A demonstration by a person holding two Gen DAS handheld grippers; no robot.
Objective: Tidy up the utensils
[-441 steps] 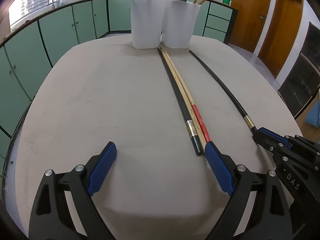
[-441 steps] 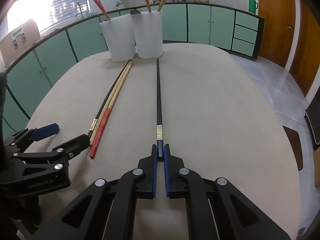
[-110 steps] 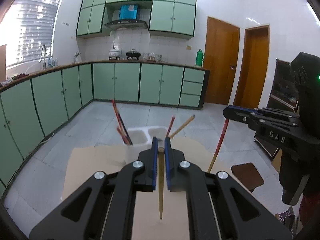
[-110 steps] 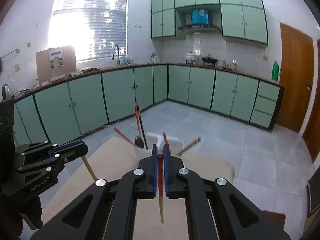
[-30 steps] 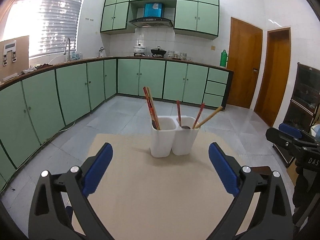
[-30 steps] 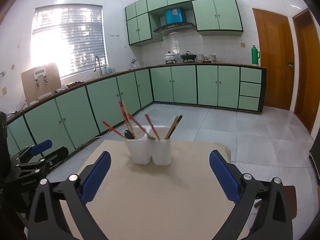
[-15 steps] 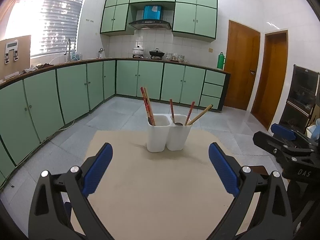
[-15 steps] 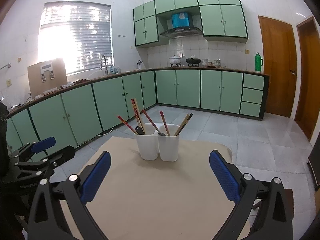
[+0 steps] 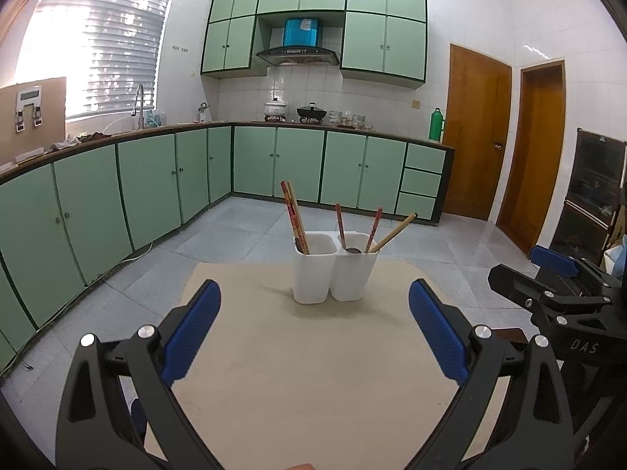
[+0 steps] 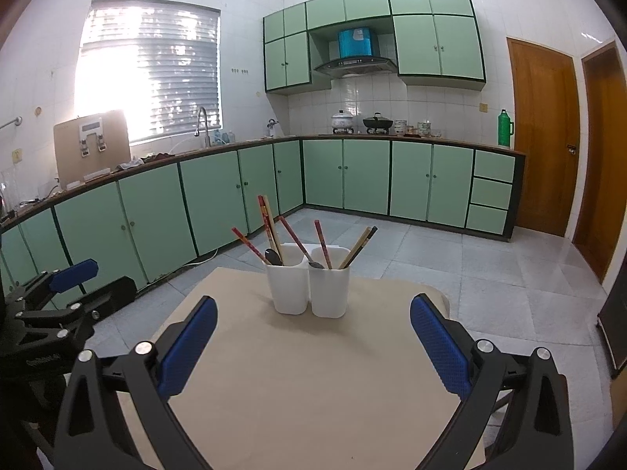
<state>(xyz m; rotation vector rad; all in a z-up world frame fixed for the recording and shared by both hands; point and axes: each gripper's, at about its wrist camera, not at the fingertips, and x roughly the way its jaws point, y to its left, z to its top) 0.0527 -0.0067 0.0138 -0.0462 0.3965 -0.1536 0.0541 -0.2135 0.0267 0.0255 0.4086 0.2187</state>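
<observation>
- Left wrist view, change: half a second ago the two white holders point(image 9: 335, 272) sat nearer the camera; they now look a little smaller and farther off. Some seconds back this gripper clamped a wooden chopstick; it now carries nothing.
- Left wrist view, left gripper point(image 9: 313, 329): jaws spread wide, blue pads point(image 9: 191, 329) far apart, nothing between them, held above the beige table point(image 9: 305, 372).
- Left wrist view, utensils: chopsticks point(image 9: 293, 215) stand in the left holder, more lean in the right one; holders touch side by side at the table's far end, well ahead of the gripper and centred between its fingers.
- Left wrist view, right gripper point(image 9: 548, 270): at the right edge, its jaws parted, empty.
- Right wrist view, change: holders point(image 10: 309, 288) again slightly farther than half a second ago; the red chopstick gripped earlier is gone from the jaws.
- Right wrist view, right gripper point(image 10: 313, 333): jaws wide apart, empty, over the table point(image 10: 305, 384).
- Right wrist view, utensils: chopsticks point(image 10: 270, 227) and a dark spoon point(image 10: 273, 256) stand in the holders, well ahead, between the fingers.
- Right wrist view, left gripper point(image 10: 84, 280): at the left edge, its jaws parted, empty.
</observation>
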